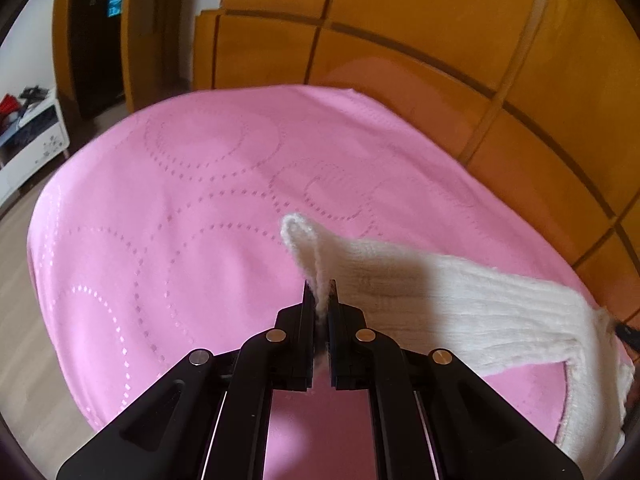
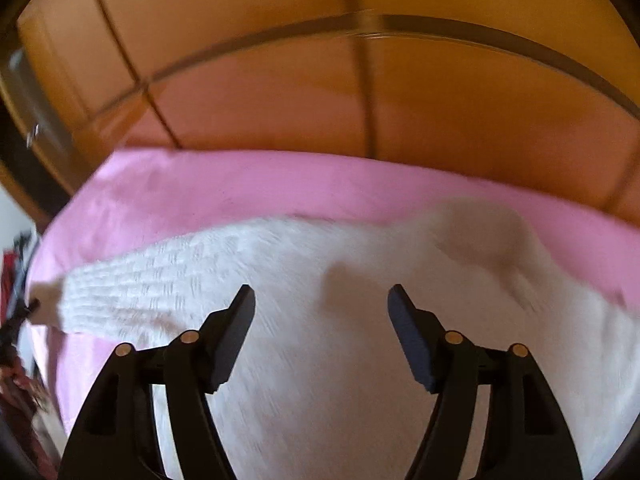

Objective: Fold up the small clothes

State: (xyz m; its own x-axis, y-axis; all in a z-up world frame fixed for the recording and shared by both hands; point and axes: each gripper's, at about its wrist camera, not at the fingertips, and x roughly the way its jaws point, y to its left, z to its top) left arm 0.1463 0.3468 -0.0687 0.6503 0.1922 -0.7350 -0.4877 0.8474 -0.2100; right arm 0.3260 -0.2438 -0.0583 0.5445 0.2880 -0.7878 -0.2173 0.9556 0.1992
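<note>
Left wrist: left gripper [image 1: 319, 292] pinching white knit garment [image 1: 460, 296] edge, cloth trailing right | right wrist: right gripper [image 2: 321, 294] wide apart, empty, garment beneath, on pink bedspread [image 1: 180, 200]

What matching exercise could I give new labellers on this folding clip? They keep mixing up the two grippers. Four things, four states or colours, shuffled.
Things:
1. left gripper
2. right gripper
3. sweater
4. bedcover

States or colours:
A. pink, with dotted circles
B. open, above the knit fabric
C. white, ribbed knit
D. shut on a fabric edge

Pairs: 1-D, 2-B, 3-C, 4-A
</note>
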